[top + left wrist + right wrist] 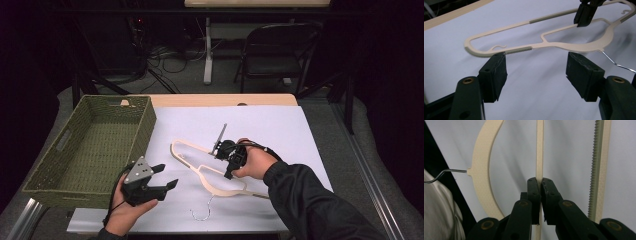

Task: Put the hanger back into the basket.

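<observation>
A cream plastic hanger with a thin wire hook lies across the white sheet, its hook toward the front edge. My right gripper is shut on the hanger's thin inner bar, jaws pressed together around it. A ridged shoulder bar runs alongside. My left gripper is open at the front left, a little short of the hanger. In the left gripper view its jaws stand wide apart with nothing between them, the hanger just beyond and the right gripper above it.
A green woven basket sits on the table's left side, close to my left gripper. The wooden table edge runs along the back. Beyond it stand a folding chair, a white table leg and floor cables.
</observation>
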### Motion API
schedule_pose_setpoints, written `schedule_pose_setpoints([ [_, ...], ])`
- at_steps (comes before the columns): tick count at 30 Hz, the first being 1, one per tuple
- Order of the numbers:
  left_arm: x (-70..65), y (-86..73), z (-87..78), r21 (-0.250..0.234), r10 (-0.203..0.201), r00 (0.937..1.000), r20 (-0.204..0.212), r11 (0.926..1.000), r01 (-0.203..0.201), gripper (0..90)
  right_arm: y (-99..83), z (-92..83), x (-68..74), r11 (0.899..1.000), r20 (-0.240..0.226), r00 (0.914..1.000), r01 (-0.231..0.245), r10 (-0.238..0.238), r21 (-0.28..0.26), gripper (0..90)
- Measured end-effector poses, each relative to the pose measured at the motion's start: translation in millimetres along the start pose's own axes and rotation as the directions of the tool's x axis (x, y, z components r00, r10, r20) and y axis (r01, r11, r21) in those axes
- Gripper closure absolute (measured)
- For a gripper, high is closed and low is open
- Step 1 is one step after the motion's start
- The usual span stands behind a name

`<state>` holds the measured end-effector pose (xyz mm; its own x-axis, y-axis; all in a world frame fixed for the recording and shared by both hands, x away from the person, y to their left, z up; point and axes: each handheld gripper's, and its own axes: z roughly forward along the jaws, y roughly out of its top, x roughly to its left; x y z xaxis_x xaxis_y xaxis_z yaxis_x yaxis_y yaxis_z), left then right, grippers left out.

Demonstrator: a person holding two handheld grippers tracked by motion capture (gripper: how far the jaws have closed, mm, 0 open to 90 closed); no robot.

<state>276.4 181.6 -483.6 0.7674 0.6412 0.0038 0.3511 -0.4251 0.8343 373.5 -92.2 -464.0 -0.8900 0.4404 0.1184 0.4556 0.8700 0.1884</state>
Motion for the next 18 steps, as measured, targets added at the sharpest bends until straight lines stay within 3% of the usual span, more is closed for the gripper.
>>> schedule_pose_setpoints([
  [8, -13.0, -7.5, 27.9, 0.025, 0.09, 0.9957, 0.02, 0.9956, -0.091, 27.4, -4.5, -4.7, 5.4, 1.0, -0.036, 0.9993, 0.006, -0.007, -0.021, 85.3],
  [9, -15.6, -7.7, 31.3, 0.027, 0.108, 0.9941, 0.015, 0.9938, -0.108, 27.4, -4.0, -6.6, 5.4, 1.0, -0.035, 0.9993, 0.012, -0.012, 0.0, 85.3],
  [11, -19.4, -7.9, 35.9, 0.026, 0.145, 0.9894, 0.0, 0.9891, -0.145, 25.4, -4.3, -6.6, 5.8, 1.0, -0.037, 0.9992, 0.014, -0.014, -0.009, 85.4],
  [18, -26.3, -7.7, 45.6, 0.034, 0.214, 0.9769, -0.005, 0.9764, -0.213, 25.4, -3.1, -2.9, 9.0, 1.0, -0.053, 0.9984, 0.017, -0.019, -0.024, 85.3],
])
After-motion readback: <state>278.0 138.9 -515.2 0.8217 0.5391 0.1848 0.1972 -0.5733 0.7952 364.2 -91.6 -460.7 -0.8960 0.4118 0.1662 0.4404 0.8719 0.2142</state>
